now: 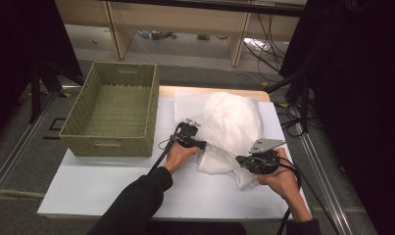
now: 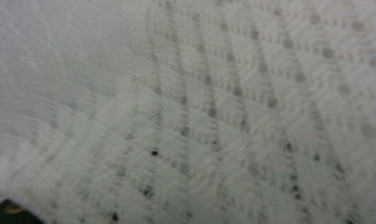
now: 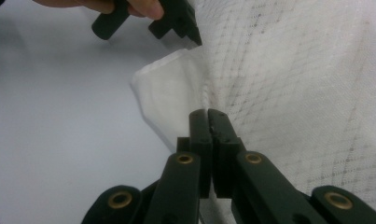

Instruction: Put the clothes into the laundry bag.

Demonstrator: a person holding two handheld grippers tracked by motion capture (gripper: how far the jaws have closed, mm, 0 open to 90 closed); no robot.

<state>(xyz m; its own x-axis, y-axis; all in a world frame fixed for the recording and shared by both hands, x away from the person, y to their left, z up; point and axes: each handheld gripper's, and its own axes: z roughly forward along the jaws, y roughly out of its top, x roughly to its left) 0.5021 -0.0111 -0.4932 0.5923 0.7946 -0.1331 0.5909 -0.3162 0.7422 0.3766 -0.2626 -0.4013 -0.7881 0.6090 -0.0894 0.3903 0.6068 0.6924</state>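
Note:
A white mesh-patterned cloth lies bunched on the white table top, right of centre. My right gripper is at the cloth's near right part. In the right gripper view its jaws are shut on a fold of the cloth. My left gripper is at the cloth's left edge. The right gripper view shows it with jaws apart and one tip touching the cloth near a corner. In the left gripper view the cloth is blurred and very close.
An empty woven olive basket stands at the table's back left, close to my left hand. Black stands and cables rise beside the table on the right. Bare white table surface lies in front of the basket.

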